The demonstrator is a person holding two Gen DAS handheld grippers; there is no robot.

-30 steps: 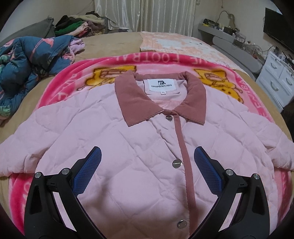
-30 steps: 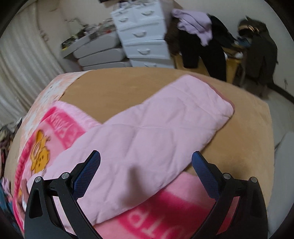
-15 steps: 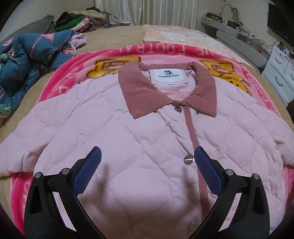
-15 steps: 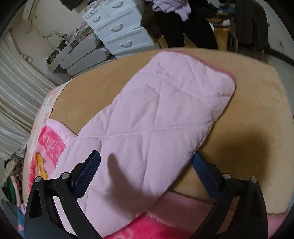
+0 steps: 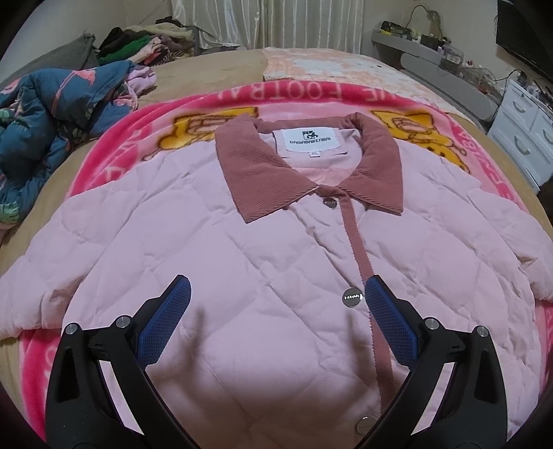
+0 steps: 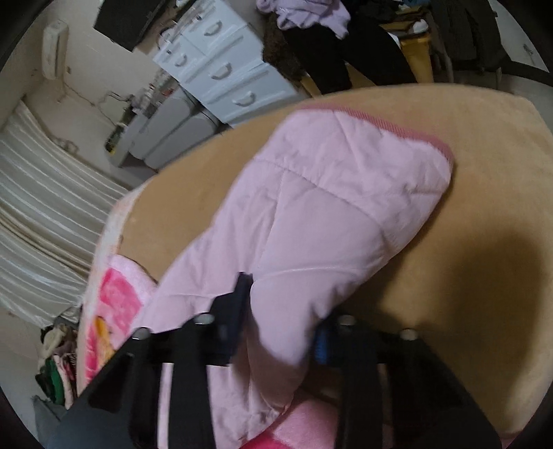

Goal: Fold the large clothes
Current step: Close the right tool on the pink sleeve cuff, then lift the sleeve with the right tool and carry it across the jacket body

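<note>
Currently, a pink quilted jacket [image 5: 242, 283] lies face up and buttoned on a pink cartoon-print blanket [image 5: 114, 155], which is spread over the tan bed [image 5: 207, 65]. The corduroy collar [image 5: 255, 172] points toward the far edge of the bed, where the curtains [image 5: 262, 20] hang. A white brand label [image 5: 314, 142] shows inside the neck. Metal snap buttons [image 5: 352, 296] run down the corduroy placket.

The left hand-held gripper [image 5: 276, 311] hovers above the jacket's chest with its jaws spread wide and nothing between them. Its blue pads [image 5: 166, 321] stand clear of the fabric, and their shadows fall on the quilting below.

The right hand-held gripper [image 6: 276, 311] is at the jacket's sleeve [image 6: 311, 221], which extends off the blanket onto the bare tan bed surface toward the bed's corner. Its jaws are closing, and a bunched fold of the sleeve sits between them; the fabric bulges up around the dark left finger. The frame is motion-blurred, so the exact contact of the right pad is hard to confirm. The sleeve cuff [image 6: 397, 127] carries a darker pink trim.

A crumpled blue patterned quilt [image 5: 41, 114] lies at the bed's left edge. A pile of clothes [image 5: 145, 45] sits at the far left corner. A white chest of drawers [image 6: 221, 69] stands beyond the bed's right edge.
</note>
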